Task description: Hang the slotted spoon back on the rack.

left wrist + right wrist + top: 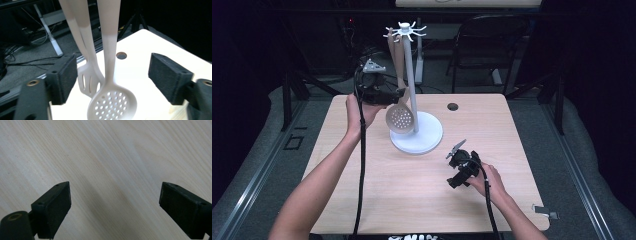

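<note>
A white utensil stand (pixel 416 135) rises from its round base at the middle of the wooden table (pixel 412 200). From its top hooks hang a pale perforated skimmer (pixel 400 119) and, behind it, a slotted spatula (pixel 87 82). My left gripper (pixel 401 92) is held level at the skimmer's handle. In the left gripper view its jaws (pixel 112 75) stand wide apart, with the skimmer (pixel 112 102) hanging between them and touching neither pad. My right gripper (pixel 457 172) rests low over the table at the right. Its jaws (pixel 115 202) are open over bare wood.
A round cable hole (pixel 452 106) sits in the table behind the stand. A dark chair (pixel 492 40) and cables stand on the floor beyond the far edge. Black cables trail from both grippers toward the near edge.
</note>
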